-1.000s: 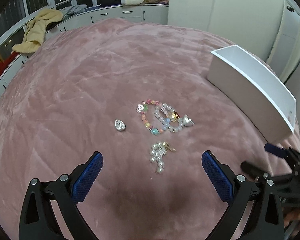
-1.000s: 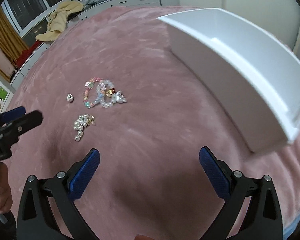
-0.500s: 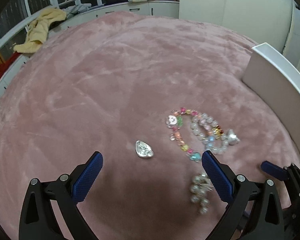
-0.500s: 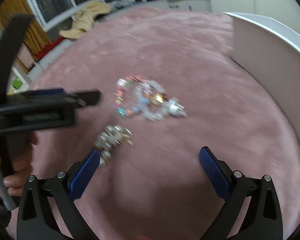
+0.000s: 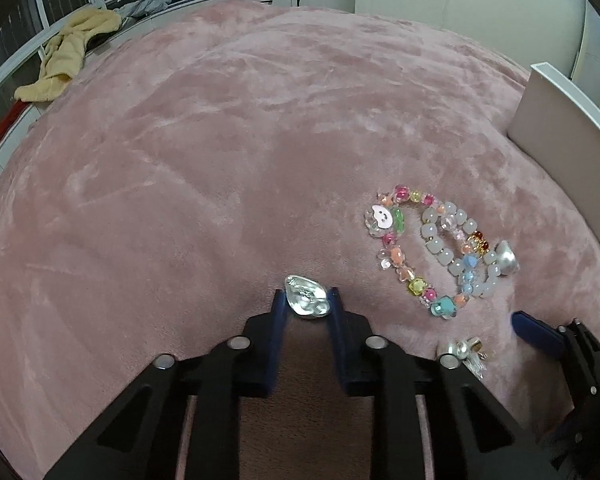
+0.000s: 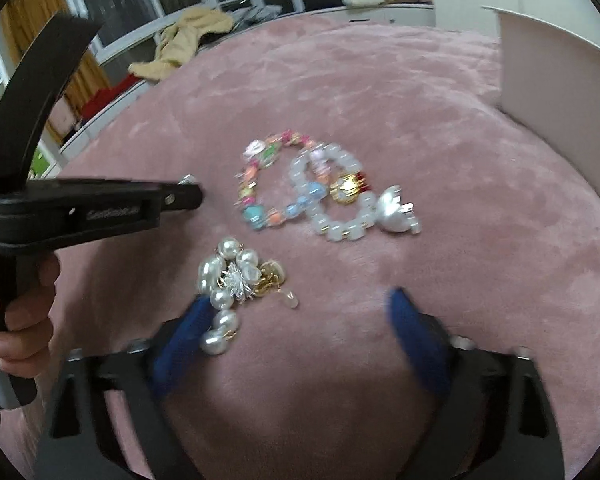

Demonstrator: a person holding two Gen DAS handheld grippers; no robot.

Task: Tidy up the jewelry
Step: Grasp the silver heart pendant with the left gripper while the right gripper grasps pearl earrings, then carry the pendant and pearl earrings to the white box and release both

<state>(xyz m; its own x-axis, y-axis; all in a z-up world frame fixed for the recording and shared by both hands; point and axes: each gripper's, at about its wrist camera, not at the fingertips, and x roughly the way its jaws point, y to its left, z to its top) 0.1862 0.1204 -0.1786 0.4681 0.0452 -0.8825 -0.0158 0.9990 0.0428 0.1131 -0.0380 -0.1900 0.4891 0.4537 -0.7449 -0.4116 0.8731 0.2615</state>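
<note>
My left gripper [image 5: 306, 300] is shut on a clear heart-shaped crystal gem [image 5: 305, 296] that rests on the pink plush cover [image 5: 220, 160]. Two beaded bracelets [image 5: 432, 250] with a silver charm lie to its right; they also show in the right wrist view [image 6: 308, 184]. A pearl cluster [image 6: 228, 280] lies just ahead of my right gripper [image 6: 300, 312], against its left fingertip [image 6: 192, 320]. The right gripper is open and blurred by motion. The left gripper [image 6: 180, 196] shows side-on at the left of the right wrist view.
A white open box [image 5: 560, 120] stands at the right edge of the bed; it also shows in the right wrist view [image 6: 560, 80]. A yellow garment [image 5: 68, 56] lies on the far window ledge. A hand [image 6: 16, 320] holds the left gripper's handle.
The left gripper moved down and left onto the heart gem and shut on it. The right gripper moved in low toward the pearl cluster, and its fingers have narrowed.
</note>
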